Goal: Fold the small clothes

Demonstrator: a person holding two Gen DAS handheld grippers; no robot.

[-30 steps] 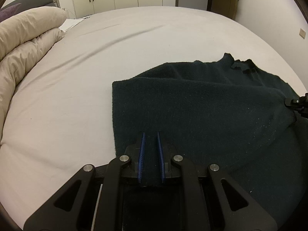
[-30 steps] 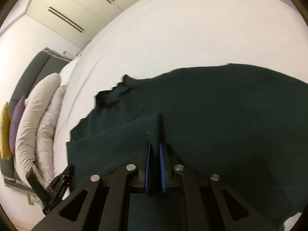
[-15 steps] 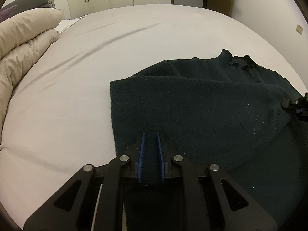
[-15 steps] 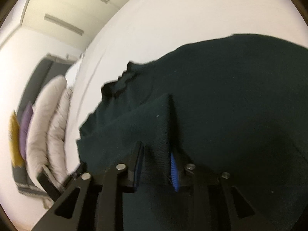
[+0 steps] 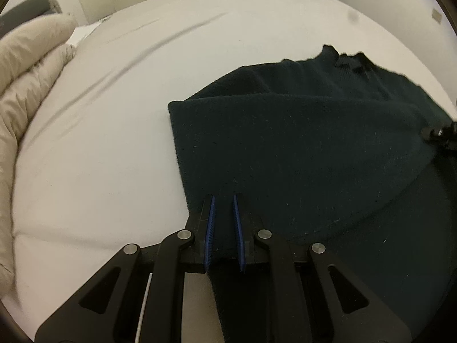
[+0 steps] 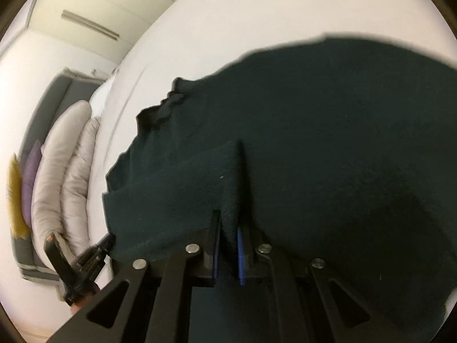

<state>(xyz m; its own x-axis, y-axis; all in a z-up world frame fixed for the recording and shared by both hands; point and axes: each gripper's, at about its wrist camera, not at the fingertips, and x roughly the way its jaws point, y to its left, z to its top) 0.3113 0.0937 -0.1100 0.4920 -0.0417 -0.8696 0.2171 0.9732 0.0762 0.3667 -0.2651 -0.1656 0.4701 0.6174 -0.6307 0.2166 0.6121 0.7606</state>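
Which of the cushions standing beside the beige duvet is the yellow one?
The yellow cushion is the outermost, at the left edge of the right wrist view. The purple cushion stands between it and the beige duvet.

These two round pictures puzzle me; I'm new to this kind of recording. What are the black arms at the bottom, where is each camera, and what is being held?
No robot here: a person carries a hand-held gripper in each hand, with a wide-angle camera mounted on each, looking along its two fingers. One picture comes from the left hand-held gripper, the other from the right hand-held gripper. The black arms are the gripper's own frame, and the blue strips are its pads. A dark green garment lies on a white bed, partly folded over itself. Both grippers are shut on an edge of it. A beige duvet is bunched at the bed's side.
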